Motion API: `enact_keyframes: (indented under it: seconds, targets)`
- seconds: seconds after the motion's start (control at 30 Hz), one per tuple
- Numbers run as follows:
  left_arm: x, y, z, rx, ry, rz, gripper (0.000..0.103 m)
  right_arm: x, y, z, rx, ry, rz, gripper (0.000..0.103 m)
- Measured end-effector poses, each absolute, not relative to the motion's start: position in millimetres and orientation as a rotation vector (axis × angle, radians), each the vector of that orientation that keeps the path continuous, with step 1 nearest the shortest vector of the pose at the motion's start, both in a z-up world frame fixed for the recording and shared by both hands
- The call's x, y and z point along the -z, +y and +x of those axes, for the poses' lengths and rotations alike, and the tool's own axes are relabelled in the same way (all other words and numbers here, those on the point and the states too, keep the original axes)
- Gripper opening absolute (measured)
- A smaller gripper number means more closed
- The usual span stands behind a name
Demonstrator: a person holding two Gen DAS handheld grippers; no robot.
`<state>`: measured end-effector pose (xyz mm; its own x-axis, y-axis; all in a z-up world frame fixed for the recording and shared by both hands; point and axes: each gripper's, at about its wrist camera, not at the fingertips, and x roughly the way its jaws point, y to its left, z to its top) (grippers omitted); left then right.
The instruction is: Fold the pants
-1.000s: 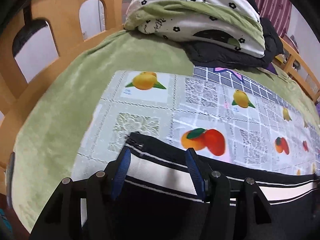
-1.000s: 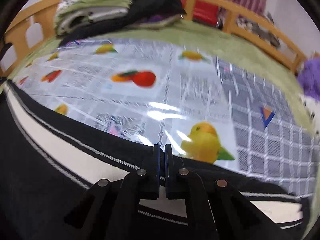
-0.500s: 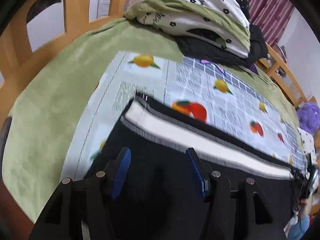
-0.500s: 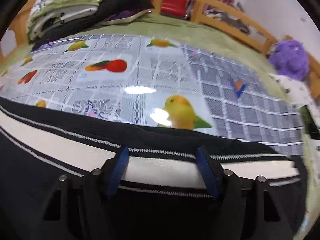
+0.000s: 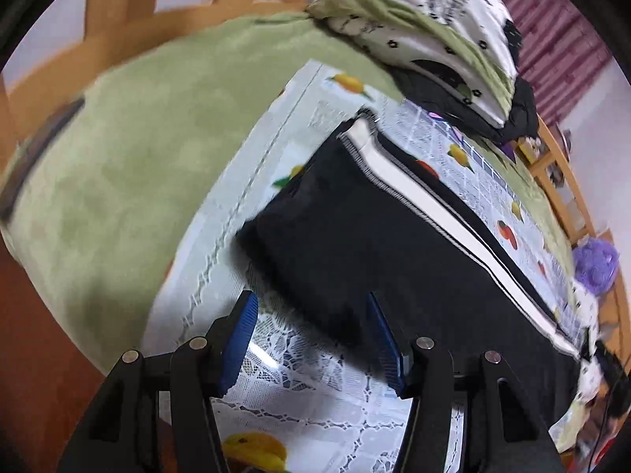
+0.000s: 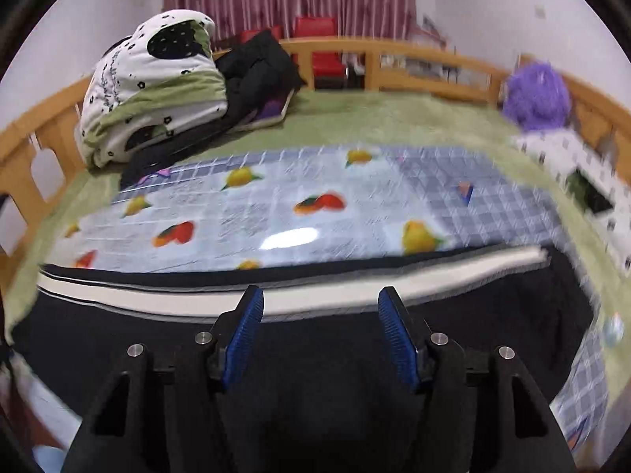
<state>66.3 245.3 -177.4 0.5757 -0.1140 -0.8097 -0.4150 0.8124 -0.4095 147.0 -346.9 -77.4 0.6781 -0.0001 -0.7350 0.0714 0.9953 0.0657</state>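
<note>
Left wrist view: the left gripper (image 5: 313,337) stands half open and empty above the fruit-print cloth (image 5: 315,390); the black pants (image 5: 394,236) lie at one o'clock, a folded quilt (image 5: 426,19) beyond at twelve.

Right wrist view: the right gripper (image 6: 320,335) is parted, holding nothing, over the pants (image 6: 315,354); purple plush (image 6: 538,94) at two o'clock.

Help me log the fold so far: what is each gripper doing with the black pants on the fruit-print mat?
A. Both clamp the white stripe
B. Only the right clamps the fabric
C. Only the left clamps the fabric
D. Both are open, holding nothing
D: the left gripper and the right gripper both show parted blue pads with nothing pinched, and the pants lie flat on the mat.
</note>
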Motion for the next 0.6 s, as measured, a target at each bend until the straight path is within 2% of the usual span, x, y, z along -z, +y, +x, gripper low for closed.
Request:
enact_keyframes:
  seconds: [0.13, 0.27, 0.37, 0.43, 0.5, 0.6]
  targets:
    - [192.3, 249.0, 73.8, -0.173, 0.905, -0.655, 0.052, 76.9, -328.9, 132.2, 0.025, 0.918, 0.157, 0.061]
    - [197.2, 254.7, 83.7, -0.184, 0.84, -0.688, 0.051, 76.8, -308.7, 113.1, 0.064, 0.876, 0.12, 0.071]
    - [201.9, 261.2, 87.6, -0.183, 0.801, -0.733, 0.047, 82.2, -309.4, 104.8, 0.001, 0.857, 0.252, 0.074]
    - [202.3, 262.2, 93.0, -0.192, 0.812, -0.712, 0.038, 87.4, -311.6, 102.4, -0.017, 0.851, 0.306, 0.074]
    - [201.9, 266.0, 95.0, -0.183, 0.816, -0.727, 0.035, 93.2, -314.0, 98.4, -0.028, 0.837, 0.332, 0.076]
    - [199.3, 272.5, 97.0, -0.158, 0.83, -0.762, 0.021, 104.4, -316.6, 99.6, 0.047, 0.85, 0.274, 0.076]
